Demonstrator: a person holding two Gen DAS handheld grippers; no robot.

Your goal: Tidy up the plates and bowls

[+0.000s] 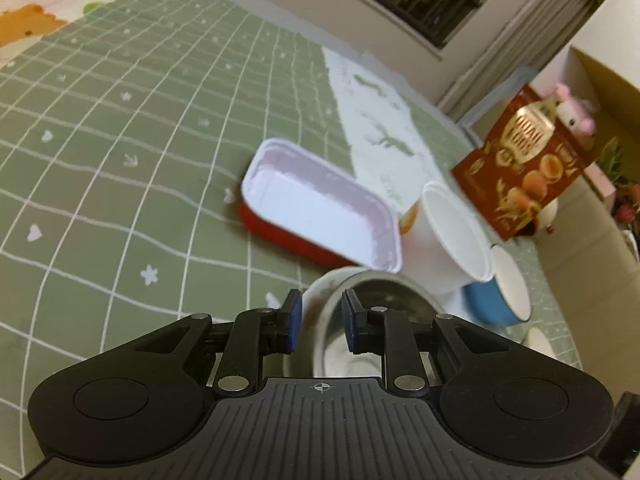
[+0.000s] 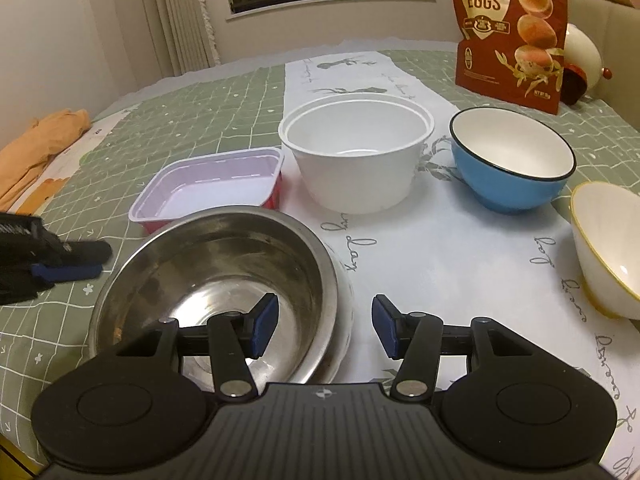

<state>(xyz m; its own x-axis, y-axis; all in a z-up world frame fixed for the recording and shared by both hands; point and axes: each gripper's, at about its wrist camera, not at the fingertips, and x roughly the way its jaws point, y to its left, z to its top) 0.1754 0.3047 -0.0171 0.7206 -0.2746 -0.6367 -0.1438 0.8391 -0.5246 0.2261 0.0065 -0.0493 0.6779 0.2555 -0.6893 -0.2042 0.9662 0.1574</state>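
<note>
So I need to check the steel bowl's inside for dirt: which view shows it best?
The right wrist view: the steel bowl lies open, with most of its inside visible. In the left wrist view the bowl is blurred and half hidden behind the left hand-held gripper.

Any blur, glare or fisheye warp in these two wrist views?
Left wrist view: motion blur smears the red rectangular tray with white inside and the brown quail eggs pouch; grid lines on the green checked tablecloth bow strongly. Right wrist view: sharp, pouch print readable; soft highlights inside the stainless steel bowl; warm indoor light, dark window, edges curve.
</note>
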